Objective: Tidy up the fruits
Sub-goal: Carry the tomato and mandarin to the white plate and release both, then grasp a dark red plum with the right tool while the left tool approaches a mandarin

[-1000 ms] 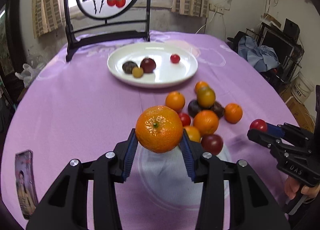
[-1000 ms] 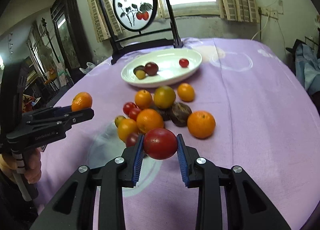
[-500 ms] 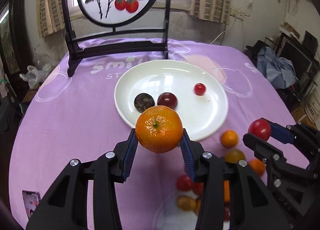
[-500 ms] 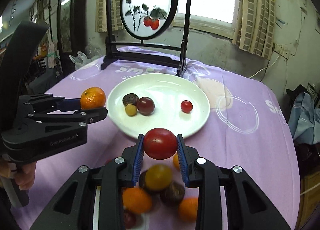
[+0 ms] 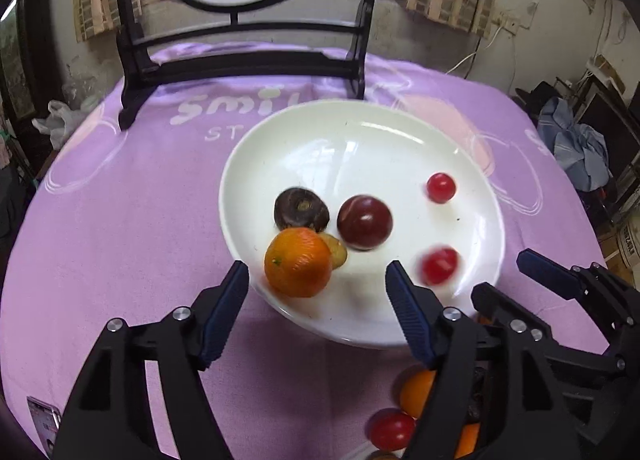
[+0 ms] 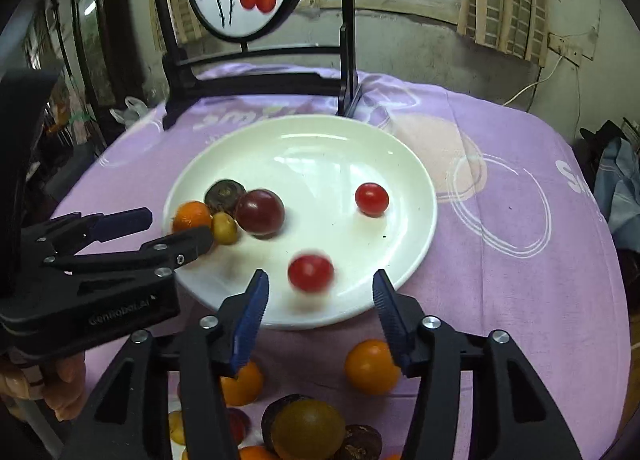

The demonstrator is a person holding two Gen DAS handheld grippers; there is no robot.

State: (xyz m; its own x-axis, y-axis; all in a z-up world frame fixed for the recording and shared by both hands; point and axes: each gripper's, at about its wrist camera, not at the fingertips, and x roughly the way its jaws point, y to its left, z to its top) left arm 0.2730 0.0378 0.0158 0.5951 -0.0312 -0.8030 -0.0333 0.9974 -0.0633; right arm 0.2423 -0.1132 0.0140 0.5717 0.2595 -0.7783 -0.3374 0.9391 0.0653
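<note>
A white plate (image 5: 360, 116) (image 6: 320, 152) lies on the purple cloth. My left gripper (image 5: 317, 276) (image 6: 174, 228) hangs over its near left rim with the jaws opening. The orange (image 5: 298, 262) (image 6: 191, 215) sits free in the plate, clear of both pads. My right gripper (image 6: 320, 284) (image 5: 502, 276) is over the near rim, jaws opening too. The red tomato (image 6: 311, 273) (image 5: 439, 265) is blurred and loose on the plate. A dark brown fruit (image 5: 301, 209), a dark red plum (image 5: 364, 222), a small yellow fruit (image 5: 336, 250) and a cherry tomato (image 5: 441, 188) also lie there.
Several loose oranges and tomatoes (image 6: 304, 432) (image 5: 416, 392) stay on the cloth under the grippers. A black-framed painted screen (image 5: 240, 60) (image 6: 260, 76) stands behind the plate. A phone (image 5: 42, 416) lies at the near left edge. A person's hand (image 6: 60, 384) holds the left gripper.
Both grippers moved forward from the fruit pile to the plate and opened. The orange and the red tomato left the pads and now lie in the plate.
</note>
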